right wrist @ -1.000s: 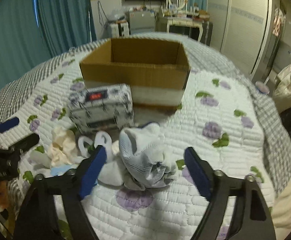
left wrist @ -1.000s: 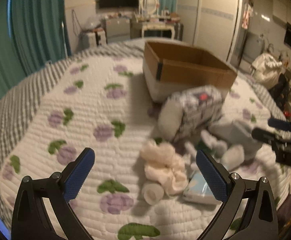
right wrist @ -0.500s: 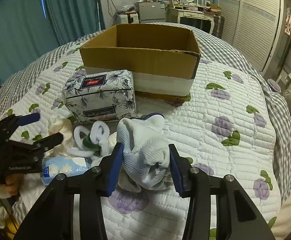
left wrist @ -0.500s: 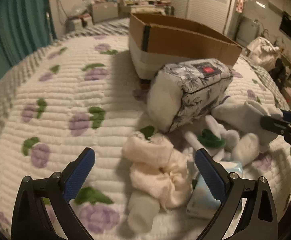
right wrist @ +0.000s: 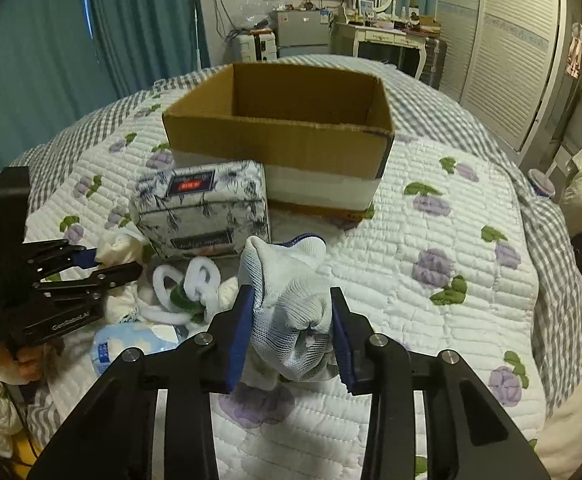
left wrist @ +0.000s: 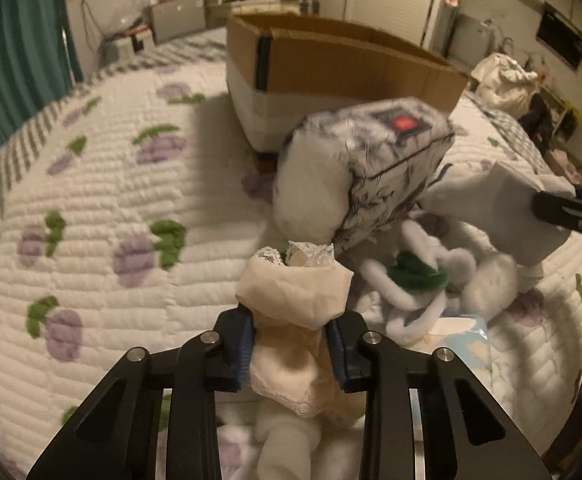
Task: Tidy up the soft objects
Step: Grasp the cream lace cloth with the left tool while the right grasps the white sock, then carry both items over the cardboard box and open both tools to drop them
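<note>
My left gripper (left wrist: 291,336) is shut on a cream lace-edged cloth (left wrist: 295,292), which bulges up between the blue pads. In the right wrist view the same gripper (right wrist: 107,262) pinches that cloth (right wrist: 121,246) at the left. My right gripper (right wrist: 291,320) has its jaws closing on a bunched white mesh cloth (right wrist: 287,280), with both pads against it. The left wrist view shows this mesh cloth (left wrist: 503,196) at the right edge. An open cardboard box (right wrist: 279,136) stands behind on the quilted bed.
A floral soft pack (right wrist: 203,208) leans against the box front. White fluffy rings with a green band (right wrist: 187,284) and a light blue tissue pack (right wrist: 131,344) lie between the grippers. A hand (right wrist: 23,360) holds the left gripper. Furniture stands beyond the bed.
The left gripper came down over the cream cloth and its wide jaws shut on it. The right jaws narrowed onto the white mesh cloth.
</note>
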Tool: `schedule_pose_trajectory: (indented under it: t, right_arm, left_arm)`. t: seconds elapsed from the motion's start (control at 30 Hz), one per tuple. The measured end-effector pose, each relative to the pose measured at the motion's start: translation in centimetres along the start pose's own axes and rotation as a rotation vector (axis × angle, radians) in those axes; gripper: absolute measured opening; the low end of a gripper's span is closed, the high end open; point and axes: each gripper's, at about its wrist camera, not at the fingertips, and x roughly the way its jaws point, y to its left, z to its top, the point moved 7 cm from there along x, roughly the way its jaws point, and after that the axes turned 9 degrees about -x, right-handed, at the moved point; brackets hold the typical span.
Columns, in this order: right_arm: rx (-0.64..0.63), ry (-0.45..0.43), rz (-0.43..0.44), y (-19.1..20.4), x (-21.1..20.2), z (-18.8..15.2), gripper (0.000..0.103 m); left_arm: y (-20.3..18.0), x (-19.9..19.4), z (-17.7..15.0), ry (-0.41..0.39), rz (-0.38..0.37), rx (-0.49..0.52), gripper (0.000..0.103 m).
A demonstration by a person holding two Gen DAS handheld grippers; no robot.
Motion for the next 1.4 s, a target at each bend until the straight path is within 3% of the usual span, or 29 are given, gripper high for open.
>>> schedule_pose_trajectory:
  t: [0.2,0.43,0.6,0.8,0.93,1.07,1.27,1.4]
  right_arm:
    - [0.01,-0.06,-0.017,-0.4,-2.9,1.6,0.036]
    - [-0.002,-0.184,-0.04,0.1,-8.2,5.2,0.035]
    - [0.015,-0.29,-0.057,-0.2,-11.3,8.7,0.035]
    - [0.037,-0.378,-0.089,-1.9,-11.8,14.0,0.035]
    - [0.05,-0.388,-0.107,-3.5,-9.5,17.2,0.035]
    - [0.08,-0.332,-0.09,-5.1,-4.7,19.1,0.035]
    - [0.123,-0.262,-0.062,-7.5,3.3,19.0,0.035]
    - [0.134,-0.226,-0.038,-8.6,6.7,17.9,0.037]
  left_arm:
    - [0.5,-3.5,1.6,-0.076,-0.013,-0.002,0.031]
    - [-1.4,-8.5,4.5,-0.161,-0.08,0.034,0.031]
    - [-3.1,-11.6,8.7,-0.236,-0.092,0.067,0.031]
    - [-5.4,-12.0,14.8,-0.281,-0.083,0.092,0.031]
    - [-6.0,-9.8,18.6,-0.3,-0.07,0.091,0.031]
    - [-5.7,-5.4,21.1,-0.274,-0.058,0.069,0.031]
    - [-4.5,1.2,22.3,-0.209,-0.024,0.062,0.031]
    - [-4.4,3.3,23.1,-0.219,-0.002,0.082,0.034]
